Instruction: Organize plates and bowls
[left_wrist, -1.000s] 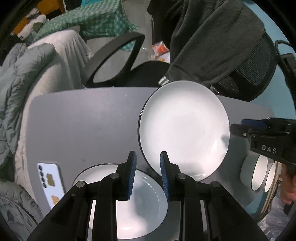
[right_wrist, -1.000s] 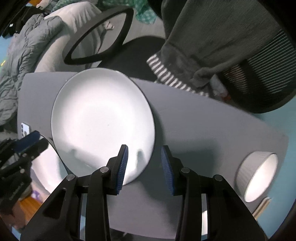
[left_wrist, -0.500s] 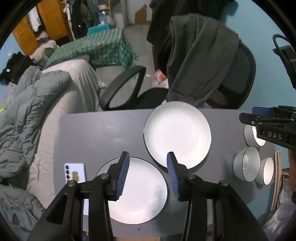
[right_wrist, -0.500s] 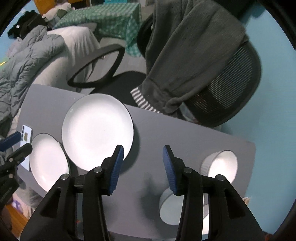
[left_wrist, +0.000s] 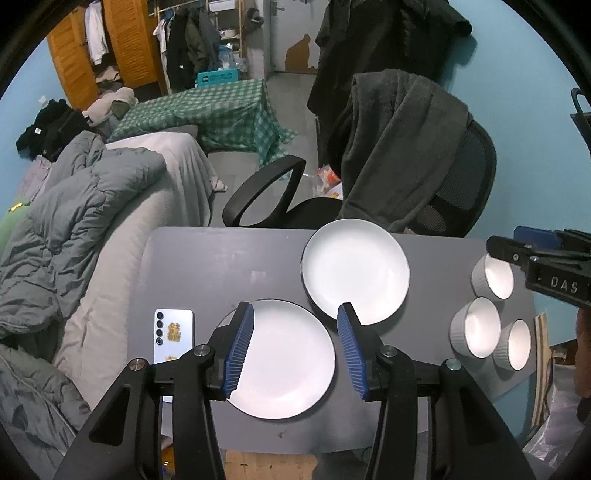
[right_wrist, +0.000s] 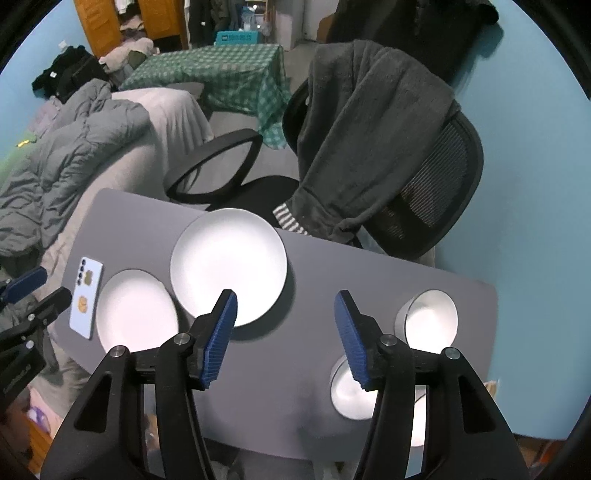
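Where plates (left_wrist: 355, 271) lie, grey table (left_wrist: 221, 266).

White plates (left_wrist: 282, 356) (left_wrist: 356, 269) with thin dark rims, on a plain grey table (left_wrist: 221, 269). Pale grey bowls (left_wrist: 476, 326) (left_wrist: 493, 271) (left_wrist: 517, 343), white inside, dark-edged. Light blue phone (left_wrist: 173, 334) with black camera dots and gold stickers. Black grippers (left_wrist: 295, 352) (right_wrist: 286, 334) with ribbed blue pads (left_wrist: 240, 349); white letters "DAS" on the black body at right. Black mesh office chair (left_wrist: 461, 184) under a charcoal fleece robe (left_wrist: 399, 136), cuff striped grey and white (right_wrist: 290, 218). Green-and-white checked cloth (left_wrist: 221, 110). Grey quilted duvet (left_wrist: 81, 206). Sky-blue walls (right_wrist: 535, 166), orange slatted wardrobe doors (left_wrist: 129, 40).
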